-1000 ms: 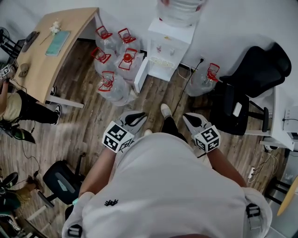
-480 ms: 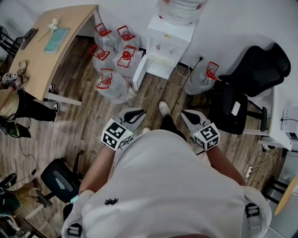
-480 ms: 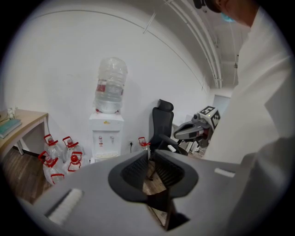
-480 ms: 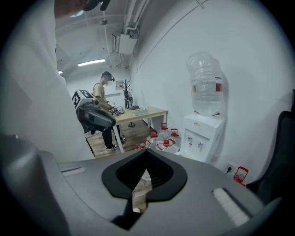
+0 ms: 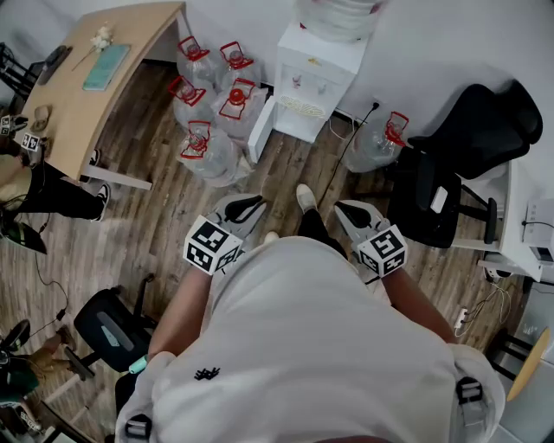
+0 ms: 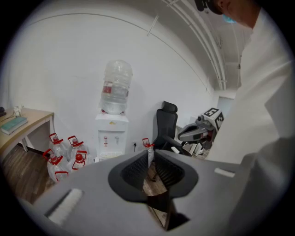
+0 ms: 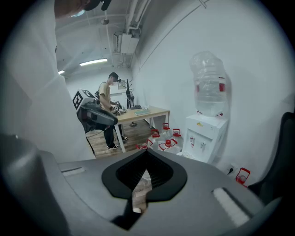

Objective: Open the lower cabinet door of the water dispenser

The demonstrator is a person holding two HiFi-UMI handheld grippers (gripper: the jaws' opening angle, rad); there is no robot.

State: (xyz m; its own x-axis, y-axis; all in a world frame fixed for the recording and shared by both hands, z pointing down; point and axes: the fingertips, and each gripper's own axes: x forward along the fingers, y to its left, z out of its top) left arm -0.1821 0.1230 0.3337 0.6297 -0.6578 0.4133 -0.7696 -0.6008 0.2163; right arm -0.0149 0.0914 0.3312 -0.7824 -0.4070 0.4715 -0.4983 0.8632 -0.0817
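Note:
The white water dispenser (image 5: 316, 69) stands against the far wall with a clear bottle (image 5: 338, 13) on top; it also shows in the left gripper view (image 6: 112, 133) and the right gripper view (image 7: 203, 136). A white panel (image 5: 261, 131) juts from its lower left side, like a door swung out. Both grippers hang at waist height, about a stride short of the dispenser. My left gripper (image 5: 260, 203) (image 6: 150, 156) shows a narrow slit between its pads and holds nothing. My right gripper (image 5: 342, 208) (image 7: 146, 154) is shut and empty.
Several red-capped water jugs (image 5: 212, 104) crowd the floor left of the dispenser, and one more (image 5: 376, 143) stands to its right by a cord. A black office chair (image 5: 467, 147) is at the right. A wooden desk (image 5: 86, 82) and a person (image 5: 35, 195) are at the left.
Both grippers stay where they were. Only the head view has drifted a little, and the person at the desk has shifted slightly.

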